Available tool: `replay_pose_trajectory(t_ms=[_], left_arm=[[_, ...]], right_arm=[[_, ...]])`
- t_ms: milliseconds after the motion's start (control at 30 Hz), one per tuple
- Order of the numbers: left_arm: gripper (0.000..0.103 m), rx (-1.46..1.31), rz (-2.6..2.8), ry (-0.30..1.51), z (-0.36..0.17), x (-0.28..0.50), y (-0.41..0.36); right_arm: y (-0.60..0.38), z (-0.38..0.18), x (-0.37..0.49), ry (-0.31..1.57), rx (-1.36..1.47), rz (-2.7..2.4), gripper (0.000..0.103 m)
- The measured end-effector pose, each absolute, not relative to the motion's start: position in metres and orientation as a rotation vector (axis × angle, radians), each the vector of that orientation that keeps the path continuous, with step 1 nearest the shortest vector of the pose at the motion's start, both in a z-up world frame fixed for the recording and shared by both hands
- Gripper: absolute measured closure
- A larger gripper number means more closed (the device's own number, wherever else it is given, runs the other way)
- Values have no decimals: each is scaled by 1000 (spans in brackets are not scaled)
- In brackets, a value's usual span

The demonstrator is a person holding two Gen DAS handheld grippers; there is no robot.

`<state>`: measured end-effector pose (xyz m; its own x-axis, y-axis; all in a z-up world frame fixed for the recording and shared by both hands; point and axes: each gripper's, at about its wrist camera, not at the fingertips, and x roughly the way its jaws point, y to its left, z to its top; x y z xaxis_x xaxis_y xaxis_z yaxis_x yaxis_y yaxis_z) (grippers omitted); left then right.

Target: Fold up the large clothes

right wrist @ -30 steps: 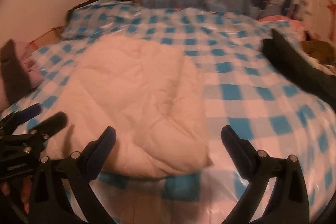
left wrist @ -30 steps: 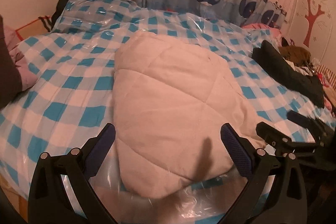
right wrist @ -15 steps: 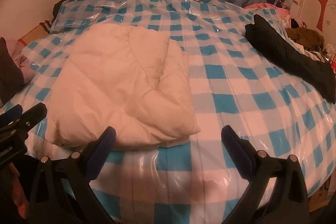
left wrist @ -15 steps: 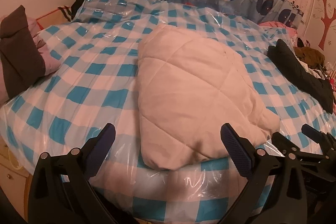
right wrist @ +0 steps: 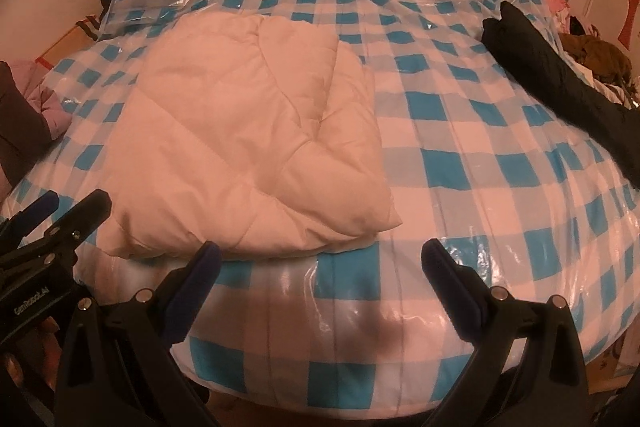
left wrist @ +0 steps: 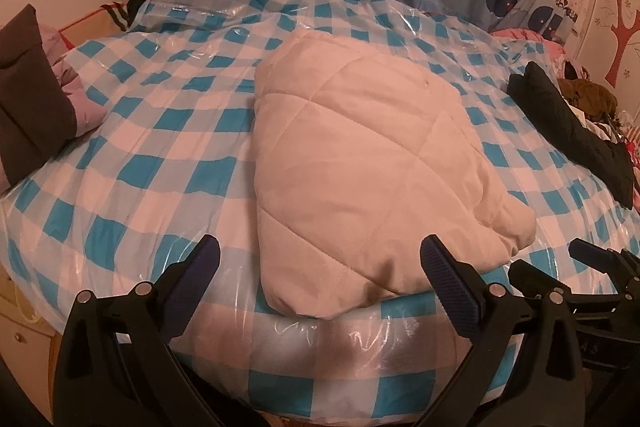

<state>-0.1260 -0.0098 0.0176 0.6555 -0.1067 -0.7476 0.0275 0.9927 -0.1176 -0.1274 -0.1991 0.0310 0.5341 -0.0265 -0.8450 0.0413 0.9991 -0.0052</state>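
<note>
Hovering off the near edge of the bed [left wrist: 120, 163], the left claw [left wrist: 320, 271] is spread wide and empty — and the right claw [right wrist: 320, 267] is spread and empty too. Just past them the folded cream quilted garment [left wrist: 360, 163] sits on the glossy plastic-covered checked sheet, near the bed's edge. That is the worry: on that slick cover a push or one-sided tug could slide the bundle off, or spring the puffy folds open. Further out, a black garment [right wrist: 540, 67] lies well apart to the right.
</note>
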Motion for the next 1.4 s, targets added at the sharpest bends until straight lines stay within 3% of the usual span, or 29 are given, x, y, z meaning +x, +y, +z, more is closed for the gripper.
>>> replay_pose_trajectory(t_ms=[1400], left_arm=[[7, -107, -82, 862, 14, -117, -10]], right_arm=[[-188, 35, -125, 997, -5, -25, 7]])
